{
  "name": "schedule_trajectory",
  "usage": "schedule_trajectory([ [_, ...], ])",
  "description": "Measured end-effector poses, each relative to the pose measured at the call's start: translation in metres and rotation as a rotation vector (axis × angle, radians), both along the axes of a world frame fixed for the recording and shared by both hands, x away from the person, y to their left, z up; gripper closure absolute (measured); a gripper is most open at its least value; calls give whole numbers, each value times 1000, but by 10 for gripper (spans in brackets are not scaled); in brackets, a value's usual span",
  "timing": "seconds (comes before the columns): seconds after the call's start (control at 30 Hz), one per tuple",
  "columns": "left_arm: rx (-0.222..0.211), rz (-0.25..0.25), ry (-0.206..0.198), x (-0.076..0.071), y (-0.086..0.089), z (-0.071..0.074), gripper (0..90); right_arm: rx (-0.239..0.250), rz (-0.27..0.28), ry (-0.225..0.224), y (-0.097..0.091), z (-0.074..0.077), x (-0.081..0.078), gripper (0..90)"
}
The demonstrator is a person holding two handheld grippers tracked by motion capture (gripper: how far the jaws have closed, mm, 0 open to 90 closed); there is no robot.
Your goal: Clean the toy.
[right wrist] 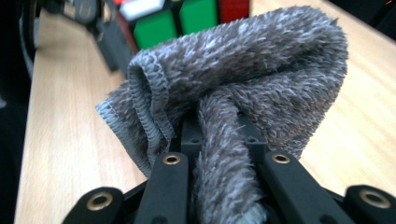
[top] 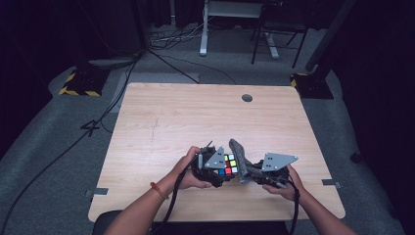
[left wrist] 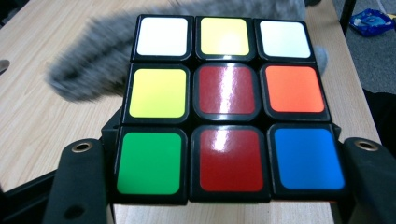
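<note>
A colour puzzle cube [top: 228, 164] with black edges sits just above the table's near edge, and my left gripper [top: 214, 169] is shut on it. Close up, the cube [left wrist: 226, 105] shows white, yellow, red, orange, green and blue squares, its lower corners clamped between my left gripper [left wrist: 224, 186] jaws. My right gripper [top: 259, 175] is shut on a grey fluffy cloth [top: 243, 159], which rises beside the cube's right face. In the right gripper view the cloth [right wrist: 261, 84] bunches out of my right gripper [right wrist: 226, 186], with the cube [right wrist: 182, 16] right behind it.
The wooden table [top: 195, 117] has a round cable hole [top: 247, 98] near its far edge. Cables [top: 98, 122] run over the grey floor at the left, and a desk frame [top: 205, 29] stands beyond the table. A blue packet [left wrist: 372, 21] lies on the floor.
</note>
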State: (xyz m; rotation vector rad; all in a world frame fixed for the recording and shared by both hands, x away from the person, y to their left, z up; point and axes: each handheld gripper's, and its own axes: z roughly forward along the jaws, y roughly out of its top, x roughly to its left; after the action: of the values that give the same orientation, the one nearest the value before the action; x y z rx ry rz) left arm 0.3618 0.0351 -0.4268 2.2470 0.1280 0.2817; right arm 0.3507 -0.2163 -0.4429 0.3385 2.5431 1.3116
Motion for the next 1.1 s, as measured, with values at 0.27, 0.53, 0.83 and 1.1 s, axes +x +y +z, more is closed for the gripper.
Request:
schedule_trajectory([
  [0.27,66,7,33,5,-5,-11,334,113,51,-47,-3,15,-9,780],
  [0.53,48,-37,30,-2,-10,-10,334,83,-26,-65,0,16,-4,781],
  [0.83,44,-6,30,1,-5,-7,330,84,13,-50,1,13,-8,781],
  [1.1,100,-16,19,-4,-14,-12,330,138,74,-101,10,25,-19,778],
])
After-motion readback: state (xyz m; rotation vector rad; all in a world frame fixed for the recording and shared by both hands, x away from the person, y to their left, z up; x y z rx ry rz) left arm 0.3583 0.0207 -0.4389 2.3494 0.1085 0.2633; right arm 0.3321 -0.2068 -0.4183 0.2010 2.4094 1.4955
